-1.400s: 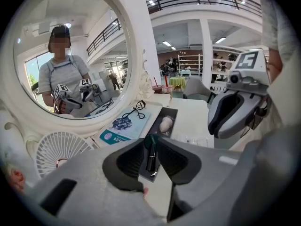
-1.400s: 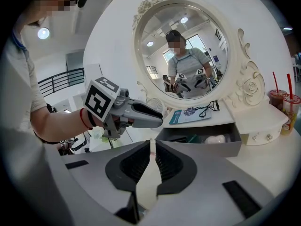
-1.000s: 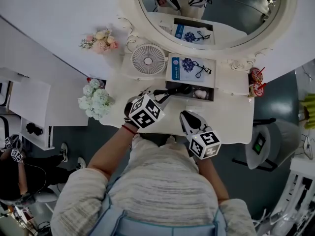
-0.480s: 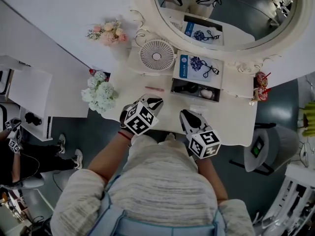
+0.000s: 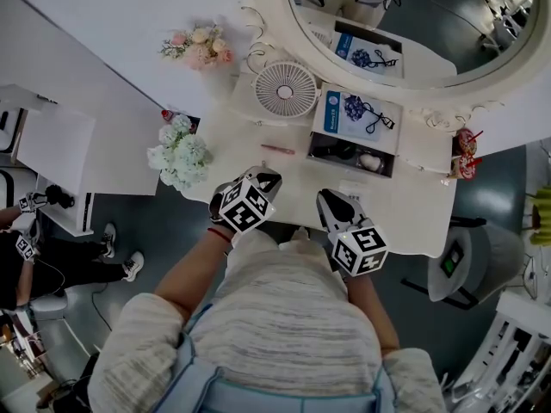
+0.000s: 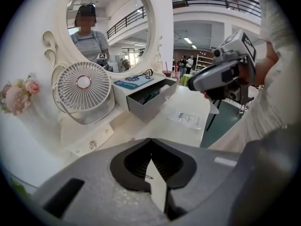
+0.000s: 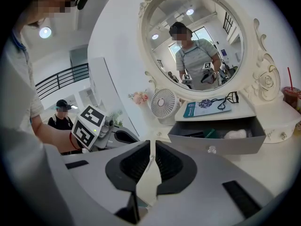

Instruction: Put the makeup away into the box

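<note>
The open grey drawer box (image 5: 377,169) stands under the mirror with dark items and a pale one inside; it also shows as the drawer (image 6: 150,105) and the drawer (image 7: 216,142). A thin pink makeup stick (image 5: 278,150) lies on the white table left of it. My left gripper (image 5: 269,175) hovers near the table's front edge, short of the stick; its jaws have just been closing and are shut with nothing between them (image 6: 149,140). My right gripper (image 5: 327,198) is beside it, jaws nearly together on nothing (image 7: 153,147).
A white desk fan (image 5: 286,87) stands left of the box, a blue card with an eyelash curler (image 5: 355,110) lies on its top. White flowers (image 5: 181,153) sit at the table's left end, a clear packet (image 6: 188,118) lies before the drawer. The oval mirror (image 5: 405,24) backs everything.
My left gripper drew back from the drawer toward the table's front edge and its jaws closed. The pink stick now shows on the table. The right gripper has hardly moved.
</note>
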Motion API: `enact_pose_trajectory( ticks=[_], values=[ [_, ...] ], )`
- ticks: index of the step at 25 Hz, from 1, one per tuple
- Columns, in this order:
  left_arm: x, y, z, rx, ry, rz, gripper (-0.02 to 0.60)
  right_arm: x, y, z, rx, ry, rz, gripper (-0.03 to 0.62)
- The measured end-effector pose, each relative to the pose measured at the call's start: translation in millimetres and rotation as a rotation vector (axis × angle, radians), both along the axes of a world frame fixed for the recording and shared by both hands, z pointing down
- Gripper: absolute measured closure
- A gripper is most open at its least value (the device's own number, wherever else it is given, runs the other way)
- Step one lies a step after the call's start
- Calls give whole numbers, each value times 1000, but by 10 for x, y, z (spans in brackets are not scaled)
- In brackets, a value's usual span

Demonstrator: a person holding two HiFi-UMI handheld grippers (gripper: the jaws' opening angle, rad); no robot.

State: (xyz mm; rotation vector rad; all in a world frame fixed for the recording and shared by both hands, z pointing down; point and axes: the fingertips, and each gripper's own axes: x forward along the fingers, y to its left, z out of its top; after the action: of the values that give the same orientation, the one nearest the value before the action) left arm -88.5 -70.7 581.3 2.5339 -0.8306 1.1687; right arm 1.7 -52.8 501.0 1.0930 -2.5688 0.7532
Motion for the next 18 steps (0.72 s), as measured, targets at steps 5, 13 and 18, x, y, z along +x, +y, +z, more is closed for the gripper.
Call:
enact_pose_trajectory(
  ticks=[5,13,18],
  values=[
    [5,-104,84,17,-48,37,568,6,0,7,-5,-1,5,583],
    [81,-283,207,33,-104,108,568,72,1,35,-8,-2,26,583],
    [117,-383,345,39,-165,165,568,107,-2,48,-13,-3,39,583]
  ],
)
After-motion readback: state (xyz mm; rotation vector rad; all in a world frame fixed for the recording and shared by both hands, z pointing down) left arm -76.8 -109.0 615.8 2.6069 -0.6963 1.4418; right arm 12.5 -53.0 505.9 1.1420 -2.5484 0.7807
